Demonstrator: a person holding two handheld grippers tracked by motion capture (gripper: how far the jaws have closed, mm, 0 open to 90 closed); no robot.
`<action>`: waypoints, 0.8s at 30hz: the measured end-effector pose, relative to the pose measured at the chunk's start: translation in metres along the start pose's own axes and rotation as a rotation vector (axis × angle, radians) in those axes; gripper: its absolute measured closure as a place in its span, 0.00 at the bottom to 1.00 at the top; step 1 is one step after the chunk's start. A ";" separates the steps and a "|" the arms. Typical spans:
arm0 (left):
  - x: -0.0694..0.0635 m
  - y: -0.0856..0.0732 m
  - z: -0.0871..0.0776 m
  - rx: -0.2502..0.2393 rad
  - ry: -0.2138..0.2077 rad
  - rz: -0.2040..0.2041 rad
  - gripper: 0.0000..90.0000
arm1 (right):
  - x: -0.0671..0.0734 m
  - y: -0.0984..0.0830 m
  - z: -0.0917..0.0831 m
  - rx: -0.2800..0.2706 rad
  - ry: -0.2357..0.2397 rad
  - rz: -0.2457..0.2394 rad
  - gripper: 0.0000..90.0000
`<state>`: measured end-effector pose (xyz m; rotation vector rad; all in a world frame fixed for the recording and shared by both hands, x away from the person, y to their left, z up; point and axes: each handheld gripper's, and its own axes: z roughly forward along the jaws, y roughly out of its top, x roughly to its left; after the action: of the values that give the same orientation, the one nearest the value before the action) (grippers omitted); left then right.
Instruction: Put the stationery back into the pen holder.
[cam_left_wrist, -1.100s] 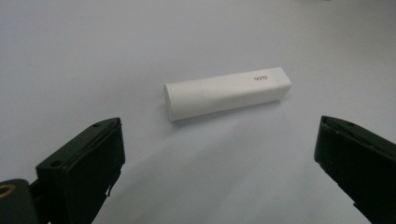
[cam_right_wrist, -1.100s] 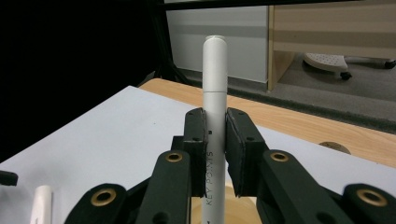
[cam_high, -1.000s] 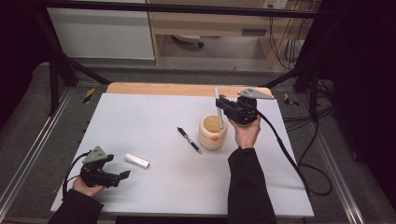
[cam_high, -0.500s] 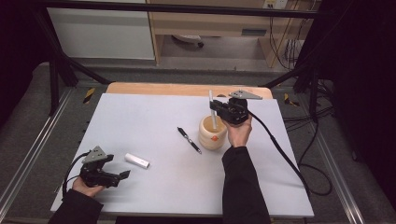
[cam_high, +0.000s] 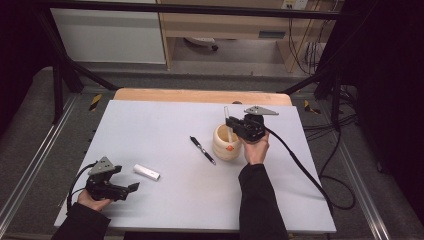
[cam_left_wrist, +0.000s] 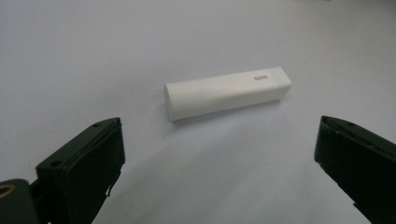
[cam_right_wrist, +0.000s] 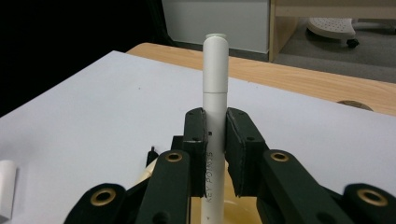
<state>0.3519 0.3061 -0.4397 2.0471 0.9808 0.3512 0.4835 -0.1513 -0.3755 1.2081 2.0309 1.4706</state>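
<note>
My right gripper (cam_high: 231, 121) (cam_right_wrist: 215, 135) is shut on a white marker pen (cam_right_wrist: 215, 88) (cam_high: 227, 120), held upright. Its lower end dips into the mouth of a cream-coloured cup (cam_high: 227, 143) (cam_right_wrist: 224, 196) standing right of the table's middle. A black pen (cam_high: 202, 149) lies flat just left of the cup. Near the front left, my left gripper (cam_high: 131, 188) (cam_left_wrist: 219, 163) rests low over the table with its jaws wide open. A short white capped tube (cam_high: 146, 172) (cam_left_wrist: 227, 92) lies just ahead of those jaws, untouched.
The white tabletop (cam_high: 165, 125) has a wooden strip (cam_high: 200, 95) along its far edge. A black cable (cam_high: 300, 165) trails from the right gripper across the table's right side. Black frame legs and metal rails flank the table; a shelf unit stands behind.
My right gripper has come down and slightly nearer with the white marker, bringing its lower end into the cup. The left gripper and the other items stayed put.
</note>
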 end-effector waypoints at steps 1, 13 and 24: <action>0.000 0.000 0.000 0.000 0.000 0.000 0.02 | 0.000 -0.002 0.000 0.003 0.002 0.002 0.88; 0.000 0.000 0.000 0.002 -0.001 0.002 0.02 | 0.001 -0.013 -0.001 0.058 -0.011 -0.021 0.87; 0.000 0.000 0.000 0.002 0.000 0.002 0.02 | 0.003 -0.007 -0.015 0.056 0.025 -0.035 0.64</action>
<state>0.3517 0.3058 -0.4394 2.0498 0.9790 0.3517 0.4681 -0.1582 -0.3757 1.1753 2.1119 1.4282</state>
